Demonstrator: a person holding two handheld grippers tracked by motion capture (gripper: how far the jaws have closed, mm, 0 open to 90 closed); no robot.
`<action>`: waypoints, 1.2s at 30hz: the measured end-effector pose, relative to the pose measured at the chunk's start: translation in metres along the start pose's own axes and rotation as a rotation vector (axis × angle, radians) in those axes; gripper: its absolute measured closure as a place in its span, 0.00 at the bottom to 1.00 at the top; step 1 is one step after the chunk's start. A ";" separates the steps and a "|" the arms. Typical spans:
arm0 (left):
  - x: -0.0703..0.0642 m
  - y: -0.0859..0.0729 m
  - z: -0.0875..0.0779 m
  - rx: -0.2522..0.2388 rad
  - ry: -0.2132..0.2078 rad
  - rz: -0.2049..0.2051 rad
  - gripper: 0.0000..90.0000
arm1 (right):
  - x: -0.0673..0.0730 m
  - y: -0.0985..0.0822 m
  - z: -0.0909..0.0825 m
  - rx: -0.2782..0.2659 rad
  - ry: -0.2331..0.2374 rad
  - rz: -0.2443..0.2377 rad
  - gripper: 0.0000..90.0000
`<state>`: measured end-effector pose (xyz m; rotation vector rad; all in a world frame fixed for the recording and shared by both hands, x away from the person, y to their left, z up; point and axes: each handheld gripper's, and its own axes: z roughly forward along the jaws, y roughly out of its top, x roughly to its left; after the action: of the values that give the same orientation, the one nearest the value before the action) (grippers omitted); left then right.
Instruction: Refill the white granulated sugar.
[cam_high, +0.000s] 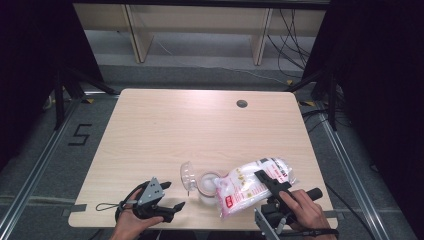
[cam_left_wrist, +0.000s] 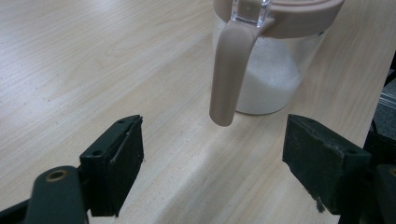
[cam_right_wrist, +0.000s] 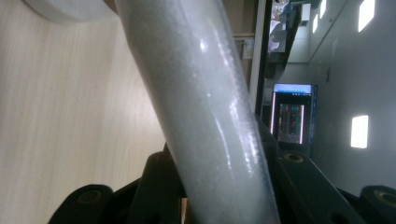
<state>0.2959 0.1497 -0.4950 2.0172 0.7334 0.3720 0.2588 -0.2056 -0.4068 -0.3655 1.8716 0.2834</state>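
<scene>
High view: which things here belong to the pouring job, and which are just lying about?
In the job:
- bag of white grains, clamped in the right gripper
- lidded jar, part-filled
- left gripper, open, facing the jar's handle

Lying about:
- cable hole in the table

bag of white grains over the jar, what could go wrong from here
1. The right gripper holds the bag tilted over the jar, whose opening looks narrow beside the bag; grains may spill onto the table.
2. The left gripper stands open near the jar's handle without gripping it, so a nudge from the bag could shift or tip the jar.
3. The jar sits near the table's front edge, so anything spilled could run off.
</scene>
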 end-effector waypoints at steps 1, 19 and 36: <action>0.000 0.000 0.000 -0.001 0.000 -0.003 0.22 | 0.003 -0.002 0.001 -0.007 0.008 0.025 0.80; 0.001 0.000 -0.001 -0.002 0.004 -0.008 0.23 | 0.014 -0.004 0.006 -0.049 -0.005 0.027 0.84; 0.001 0.000 -0.001 -0.009 0.003 -0.008 0.24 | 0.008 -0.012 0.005 -0.135 0.004 0.138 0.85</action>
<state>0.2961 0.1513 -0.4942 2.0056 0.7407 0.3733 0.2654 -0.2151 -0.4158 -0.3291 1.8900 0.5040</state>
